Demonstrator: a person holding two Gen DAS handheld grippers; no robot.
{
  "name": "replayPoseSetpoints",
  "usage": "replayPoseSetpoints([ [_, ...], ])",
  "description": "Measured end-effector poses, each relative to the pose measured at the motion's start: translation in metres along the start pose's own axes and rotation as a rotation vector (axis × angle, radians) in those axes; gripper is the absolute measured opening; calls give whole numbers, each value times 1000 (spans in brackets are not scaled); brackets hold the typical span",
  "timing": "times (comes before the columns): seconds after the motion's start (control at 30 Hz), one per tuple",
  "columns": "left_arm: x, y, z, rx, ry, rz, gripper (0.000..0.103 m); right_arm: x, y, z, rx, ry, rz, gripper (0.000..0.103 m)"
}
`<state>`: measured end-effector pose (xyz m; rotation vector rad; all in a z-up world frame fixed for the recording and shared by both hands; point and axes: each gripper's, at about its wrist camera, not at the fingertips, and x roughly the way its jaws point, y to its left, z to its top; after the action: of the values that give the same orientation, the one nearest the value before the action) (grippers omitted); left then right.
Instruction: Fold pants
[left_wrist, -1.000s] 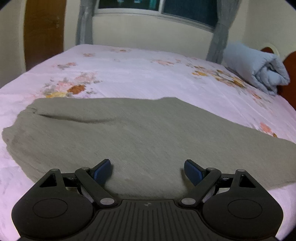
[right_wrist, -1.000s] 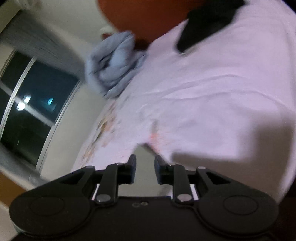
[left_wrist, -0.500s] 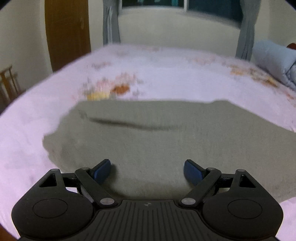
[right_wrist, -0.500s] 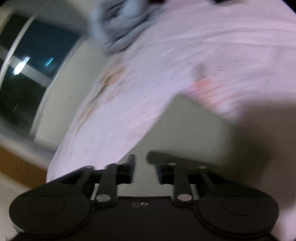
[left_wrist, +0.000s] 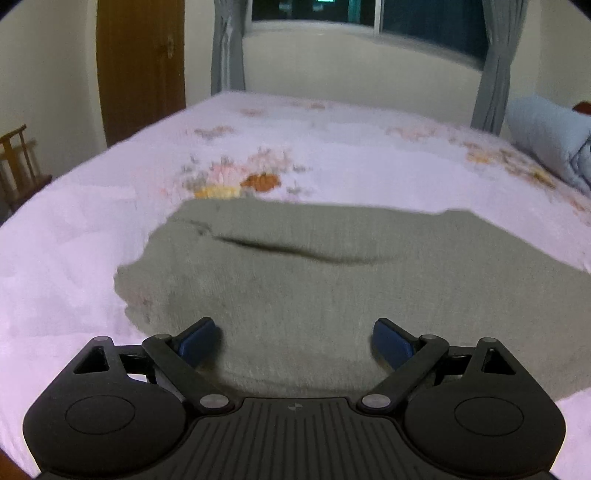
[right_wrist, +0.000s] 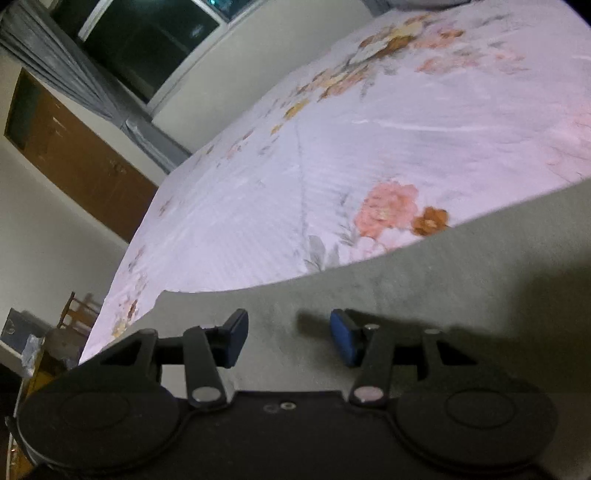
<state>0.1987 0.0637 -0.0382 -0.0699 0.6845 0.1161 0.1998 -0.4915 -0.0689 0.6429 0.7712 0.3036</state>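
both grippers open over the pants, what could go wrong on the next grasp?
1. The left gripper sits over mid-fabric of the pants, not an edge; closing here would likely bunch it.
2. A ridge already crosses the cloth and may fold in.
3. The right gripper might pinch the bedsheet too.

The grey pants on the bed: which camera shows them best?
The left wrist view: the pants spread flat across the floral bedsheet, with one end and a crease visible. The right wrist view shows only a plain strip near the fingers.

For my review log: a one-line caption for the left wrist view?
Open left gripper poised over grey-green pants spread flat on a floral bedsheet.
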Motion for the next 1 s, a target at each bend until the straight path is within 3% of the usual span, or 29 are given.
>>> replayPoseSetpoints([
  [0.17,13,6,8,-10,-18,0,92,39,35,7,-31,84,157,41],
  [0.23,21,10,6,-6,10,5,92,69,33,0,63,166,138,40],
  [0.27,31,8,4,36,63,5,92,82,29,-4,78,205,85,35],
  [0.3,32,4,1,80,69,10,92,88,24,-6,69,195,27,7],
  [0.33,31,2,1,102,67,14,92,86,15,-5,103,159,-7,0],
  [0.4,28,3,2,113,72,11,92,63,-6,-1,227,39,-7,0],
  [0.47,24,6,2,95,60,-2,92,30,-14,3,239,-56,-3,22],
  [0.7,14,-4,3,56,4,-20,92,-94,-83,6,377,-289,-28,32],
  [0.77,9,-13,7,53,-17,-68,92,-128,-103,0,400,-347,-52,46],
  [0.8,9,-19,9,64,-23,-74,92,-146,-111,-7,401,-378,-78,66],
  [0.83,10,-26,11,78,-26,-72,92,-150,-119,-13,405,-394,-100,71],
  [0.9,14,-37,14,96,-22,-90,92,-165,-130,-26,404,-398,-78,67],
  [1.0,24,-56,17,105,-1,-107,92,-152,-132,-29,418,-343,-72,61],
])
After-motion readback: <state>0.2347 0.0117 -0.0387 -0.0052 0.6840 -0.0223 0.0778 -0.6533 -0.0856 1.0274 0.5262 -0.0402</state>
